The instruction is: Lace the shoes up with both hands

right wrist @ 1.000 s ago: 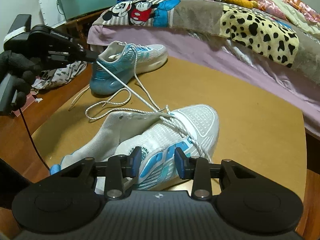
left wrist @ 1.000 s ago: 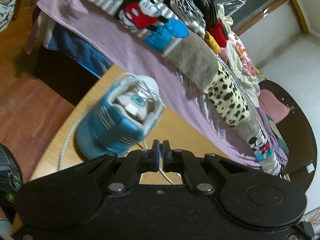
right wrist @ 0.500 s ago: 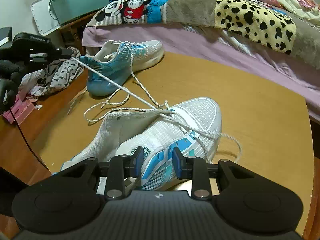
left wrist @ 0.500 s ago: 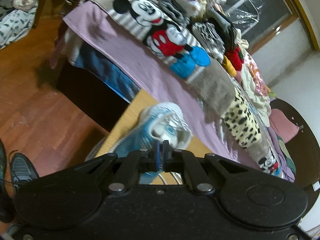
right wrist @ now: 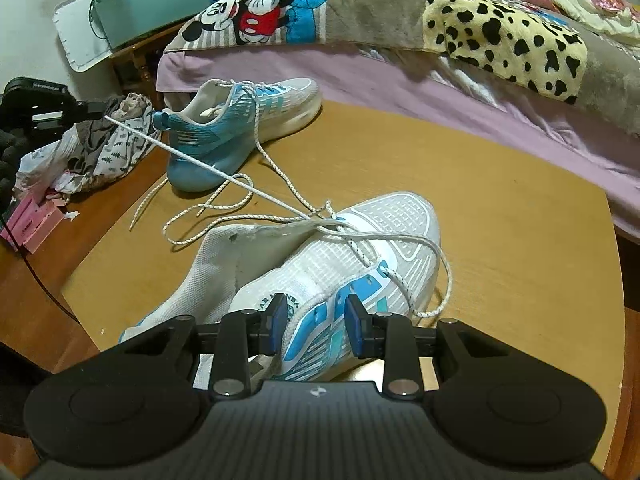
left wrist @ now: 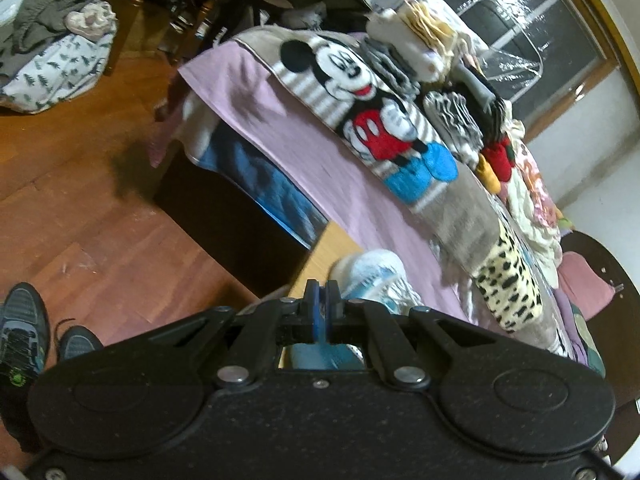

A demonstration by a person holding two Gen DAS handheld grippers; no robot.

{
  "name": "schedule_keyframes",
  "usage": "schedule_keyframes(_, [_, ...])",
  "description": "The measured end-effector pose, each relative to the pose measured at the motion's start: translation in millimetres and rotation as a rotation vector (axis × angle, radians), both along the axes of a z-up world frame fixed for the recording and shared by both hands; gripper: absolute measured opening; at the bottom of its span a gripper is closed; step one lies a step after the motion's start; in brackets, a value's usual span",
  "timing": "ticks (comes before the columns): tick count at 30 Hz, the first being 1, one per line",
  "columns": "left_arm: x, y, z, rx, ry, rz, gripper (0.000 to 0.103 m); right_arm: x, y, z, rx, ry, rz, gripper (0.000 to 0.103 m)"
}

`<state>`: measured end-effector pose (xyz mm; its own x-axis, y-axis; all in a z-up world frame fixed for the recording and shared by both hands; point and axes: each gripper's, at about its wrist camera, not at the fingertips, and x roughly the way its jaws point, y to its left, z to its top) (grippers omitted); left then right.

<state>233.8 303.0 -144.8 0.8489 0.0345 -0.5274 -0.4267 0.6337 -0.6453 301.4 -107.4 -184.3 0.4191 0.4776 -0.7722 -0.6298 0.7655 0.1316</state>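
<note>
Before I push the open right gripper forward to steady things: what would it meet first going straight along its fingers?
Most likely the near white shoe. The right gripper is open, its fingers on either side of the shoe's blue-striped side, seemingly just short of it. Depth is unclear, so contact may already be close.

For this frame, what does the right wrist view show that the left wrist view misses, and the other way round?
Only the right wrist view shows the near white shoe, the taut lace running from it to the left gripper, and the open right gripper. Only the left wrist view shows the left gripper's shut fingers, the dark sneakers on the floor and the window. Both show the blue shoe and Mickey Mouse blanket.
</note>
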Motion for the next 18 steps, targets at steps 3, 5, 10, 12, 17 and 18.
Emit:
schedule_keyframes(3, [-6.7,9.1,0.2,0.003,0.003,0.022,0.000,0.9,-1.4,0.0,0.017,0.010,-0.012,0.033])
schedule_keyframes(5, [-11.6,15.6,0.6,0.007,0.006,0.037,0.000,1.3,-1.6,-0.1,0.022,0.015,-0.017,0.033])
schedule_keyframes(10, [-22.1,32.3,-0.6,0.008,0.018,0.077,0.000,2.0,-2.0,-0.7,0.032,0.025,-0.030,0.033])
schedule_keyframes(12, [-26.2,38.7,-1.0,0.011,0.024,0.093,0.000,2.1,-1.9,-1.1,0.033,0.028,-0.033,0.033])
schedule_keyframes(17, [-39.1,54.7,-2.5,0.016,0.037,0.128,0.000,3.5,-3.4,-2.1,0.035,0.038,-0.040,0.033])
schedule_keyframes(18, [-41.9,57.8,-3.0,0.017,0.041,0.135,0.000,3.7,-3.4,-1.9,0.038,0.041,-0.043,0.033])
